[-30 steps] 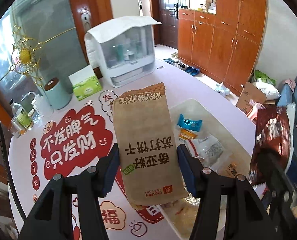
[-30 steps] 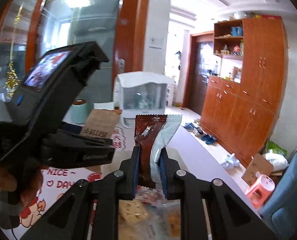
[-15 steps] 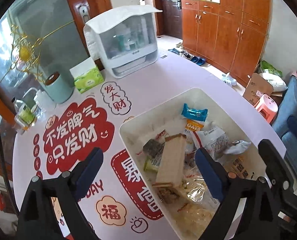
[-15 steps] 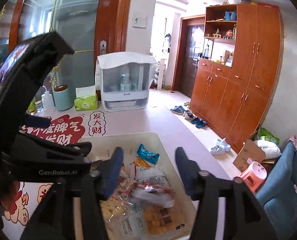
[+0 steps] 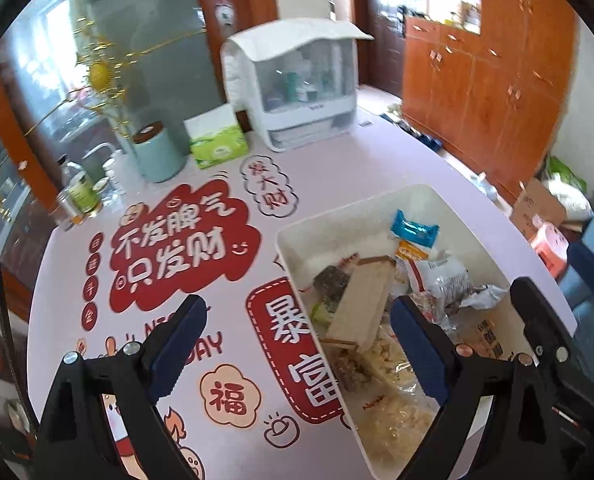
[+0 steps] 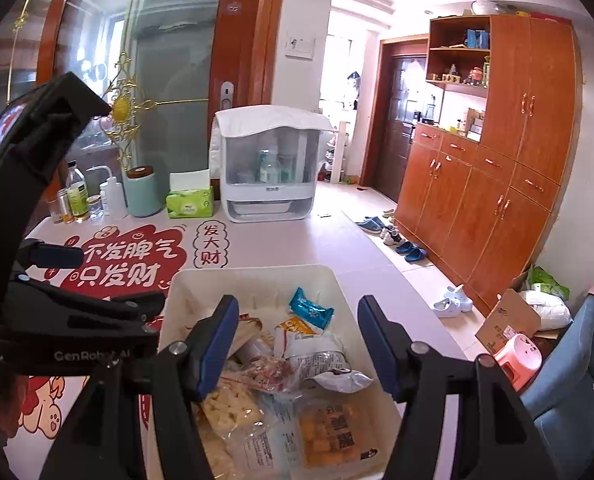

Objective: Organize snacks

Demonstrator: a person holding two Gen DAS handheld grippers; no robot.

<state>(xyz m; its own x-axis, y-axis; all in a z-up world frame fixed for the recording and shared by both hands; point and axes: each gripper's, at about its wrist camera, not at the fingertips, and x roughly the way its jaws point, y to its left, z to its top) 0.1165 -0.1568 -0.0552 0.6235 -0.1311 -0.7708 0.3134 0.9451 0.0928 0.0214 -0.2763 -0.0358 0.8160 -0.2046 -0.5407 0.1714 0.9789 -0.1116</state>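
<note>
A: Where are the snacks?

B: They are all in the white bin (image 5: 381,204) (image 6: 253,276). It sits on the counter (image 5: 337,168) (image 6: 297,236), on the pink cloth with red signs.

A: What is inside?

B: A tan cracker pack (image 5: 361,304) lies tilted on top of the pile. A little blue packet (image 5: 415,229) (image 6: 311,309) is near the far wall of the bin, at about 1 o'clock from the tan one. A crinkly silver bag (image 5: 441,280) (image 6: 325,364) is just beside it, at 3 o'clock. A clear bag of orange bites (image 6: 333,432) lies at the near end.

A: And the hand-held grippers?

B: The left hand-held gripper (image 5: 297,344) is spread wide and holds nothing. One finger is over the cloth, the other over the bin. The right hand-held gripper (image 6: 297,344) is spread wide too, empty, above the snacks.

A: What else is on the counter?

B: At 12 o'clock, well apart from the bin, stands a white box with a clear front (image 5: 297,84) (image 6: 269,164). A green tissue box (image 5: 217,140) (image 6: 189,200) is at 11 o'clock, then a pale green jar with a brown lid (image 5: 157,152) (image 6: 141,192), then some small bottles (image 5: 81,196) (image 6: 77,196) at 10 o'clock
</note>
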